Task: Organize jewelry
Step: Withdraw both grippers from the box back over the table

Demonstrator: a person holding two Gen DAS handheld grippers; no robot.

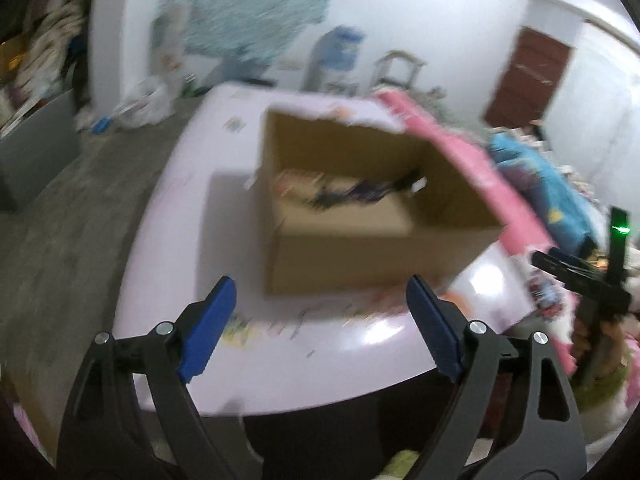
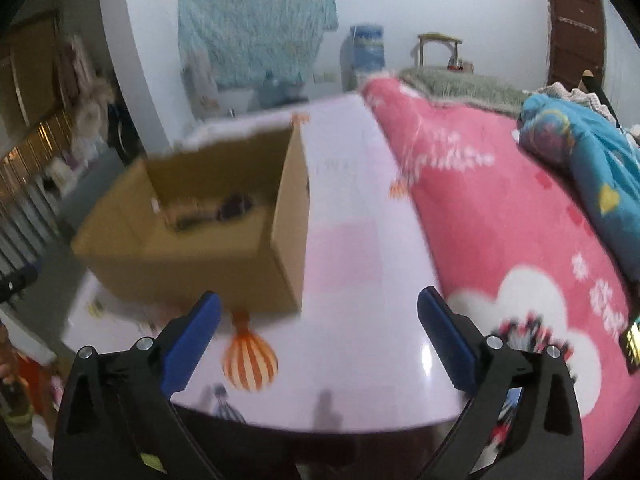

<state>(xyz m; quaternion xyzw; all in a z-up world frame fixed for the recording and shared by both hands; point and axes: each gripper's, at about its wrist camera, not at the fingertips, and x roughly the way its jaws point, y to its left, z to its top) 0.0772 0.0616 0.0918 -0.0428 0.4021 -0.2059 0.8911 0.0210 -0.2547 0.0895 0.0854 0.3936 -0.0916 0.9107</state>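
Glossy pale-pink tabletop (image 2: 360,208), rounded near edge, bare strip along its right edge beside a plush pink blanket (image 2: 500,220). Open brown cardboard box (image 1: 360,216) toward the far-left corner, torn rim, dark blurred jewelry (image 1: 360,194) on its floor. Left gripper (image 1: 320,300) and right gripper (image 2: 320,312) above the near edge, blue fingers (image 2: 192,340) spread wide, grasping nothing.

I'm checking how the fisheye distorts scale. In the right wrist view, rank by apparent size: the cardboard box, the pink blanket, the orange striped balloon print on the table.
1. pink blanket, filling most of the right side
2. cardboard box
3. balloon print, clearly smallest

Nearness to the lens inflates the blanket, so this ranks looks only.
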